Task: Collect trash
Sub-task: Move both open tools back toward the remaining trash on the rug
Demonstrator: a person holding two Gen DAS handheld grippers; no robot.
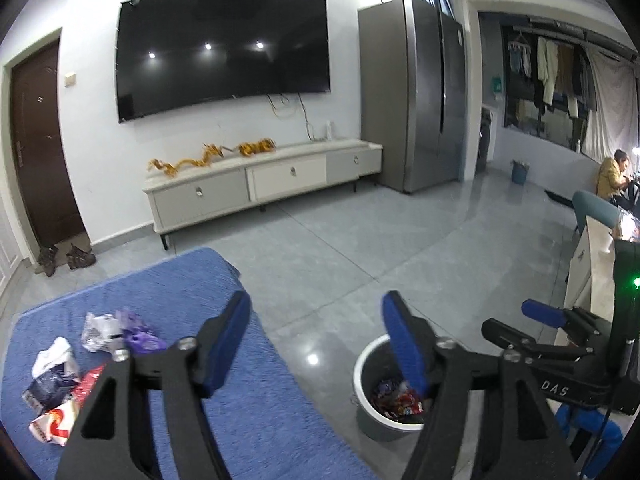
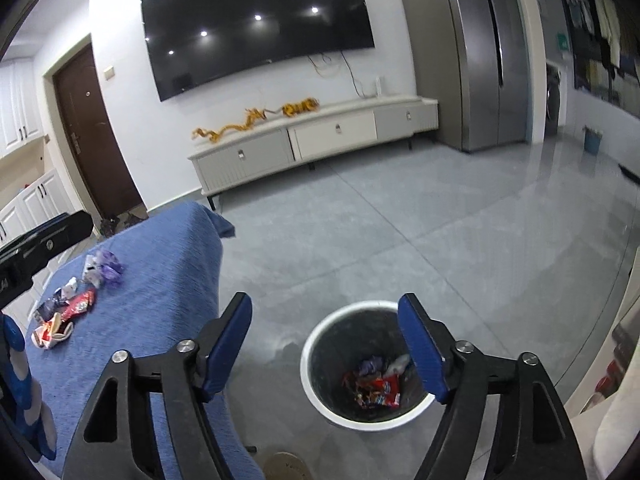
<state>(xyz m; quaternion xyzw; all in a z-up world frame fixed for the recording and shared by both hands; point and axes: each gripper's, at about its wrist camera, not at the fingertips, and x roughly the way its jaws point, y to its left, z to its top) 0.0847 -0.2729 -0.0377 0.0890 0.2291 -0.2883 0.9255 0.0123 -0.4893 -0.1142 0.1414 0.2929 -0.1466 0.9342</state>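
Several crumpled wrappers (image 1: 64,372) lie on a table with a blue cloth (image 1: 248,420), at its left; they also show in the right wrist view (image 2: 76,304). A grey bin with a white rim (image 1: 368,384) stands on the floor right of the table and holds wrappers (image 2: 376,388). My left gripper (image 1: 316,344) is open and empty, above the table's right edge. My right gripper (image 2: 326,344) is open and empty, above the bin (image 2: 316,364); it also shows at the right of the left wrist view (image 1: 544,320).
A TV (image 1: 224,52) hangs over a low white cabinet (image 1: 260,184). A steel fridge (image 1: 416,92) stands to the right, a brown door (image 1: 40,152) to the left. A blue bucket (image 1: 520,172) and a seated person (image 1: 612,176) are far right. The floor is grey tile.
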